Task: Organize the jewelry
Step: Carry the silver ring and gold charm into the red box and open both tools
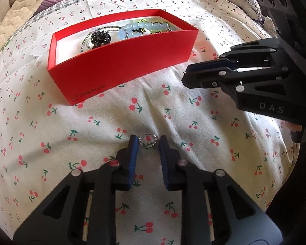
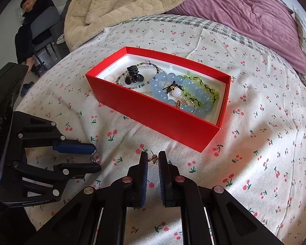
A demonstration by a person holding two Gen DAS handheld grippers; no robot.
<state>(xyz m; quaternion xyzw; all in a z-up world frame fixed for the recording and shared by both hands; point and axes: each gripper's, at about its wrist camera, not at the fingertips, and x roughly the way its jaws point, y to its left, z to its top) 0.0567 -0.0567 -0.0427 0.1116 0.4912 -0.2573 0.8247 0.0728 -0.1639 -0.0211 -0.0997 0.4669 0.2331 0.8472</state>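
From the left wrist view we see a bed spread with a soft white cotton sheet (image 1: 153, 112) printed with small red cherries. On it stands a long red cardboard box (image 1: 120, 65), open at the top, with smooth matt walls and a white lining. Inside lie a round pale-blue bead bracelet (image 1: 132, 29) and a glossy black faceted piece (image 1: 100, 36). Our left gripper (image 1: 148, 141) has its blue ribbed pads on either side of a small silver beaded ring (image 1: 148, 141) lying on the sheet; the pads sit right at its edges, but we cannot tell whether they press on it. The right gripper (image 1: 188, 71) hangs to the right, its jaws drawn nearly together.

From the right wrist view the box (image 2: 153, 114) also holds a yellow-green bead bracelet (image 2: 202, 85) and a thin gold ring (image 2: 188, 103). Our right gripper (image 2: 152, 159) is clenched on a tiny gold earring (image 2: 153, 158) just above the sheet, in front of the box. The left gripper (image 2: 95, 157) shows at the left, the silver ring (image 2: 95, 156) between its tips.
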